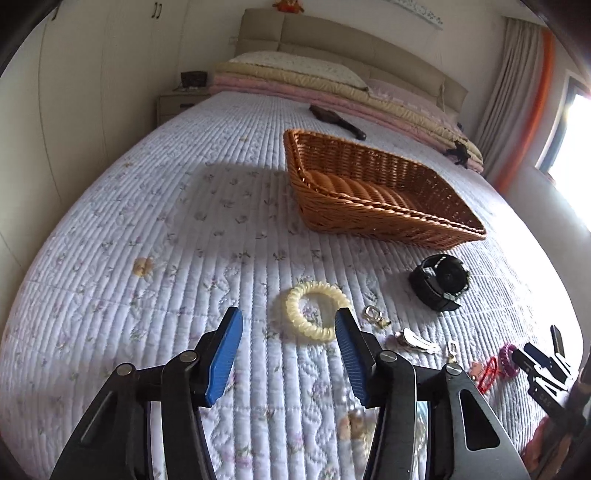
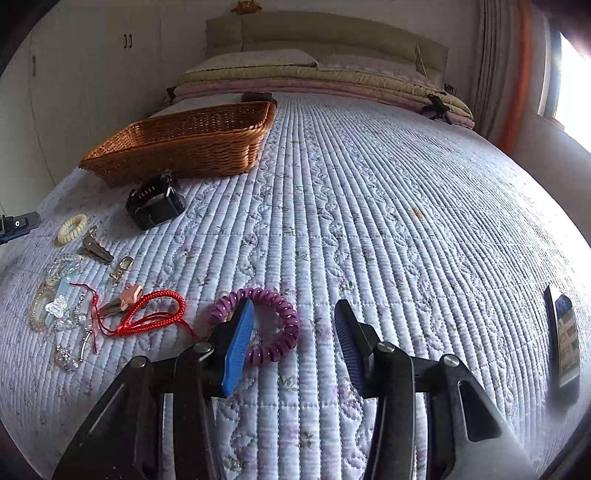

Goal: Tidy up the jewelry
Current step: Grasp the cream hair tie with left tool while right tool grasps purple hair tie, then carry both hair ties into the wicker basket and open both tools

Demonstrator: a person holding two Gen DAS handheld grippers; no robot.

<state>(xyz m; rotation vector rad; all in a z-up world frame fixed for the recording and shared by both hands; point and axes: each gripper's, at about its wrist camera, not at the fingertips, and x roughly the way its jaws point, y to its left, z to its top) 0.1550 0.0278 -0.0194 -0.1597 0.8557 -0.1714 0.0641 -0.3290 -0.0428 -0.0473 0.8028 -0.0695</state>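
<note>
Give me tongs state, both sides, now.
Left tongs: open, holding nothing, above the cream coil hair tie.
Right tongs: open, holding nothing, beside the purple coil hair tie.

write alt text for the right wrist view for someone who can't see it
The open right tongs hover over a quilted bed, with a purple coil hair tie lying at the left blue finger. To the left lie a red cord, clear beaded pieces, a black watch and a wicker basket; a phone lies far right.

A bed [image 1: 221, 206] with a quilted lilac cover fills the room. Beige headboard [image 1: 332, 33], cream wardrobes [image 1: 92, 74] left. Bright window [image 1: 572, 136] right, with curtains [image 1: 506, 81].
</note>
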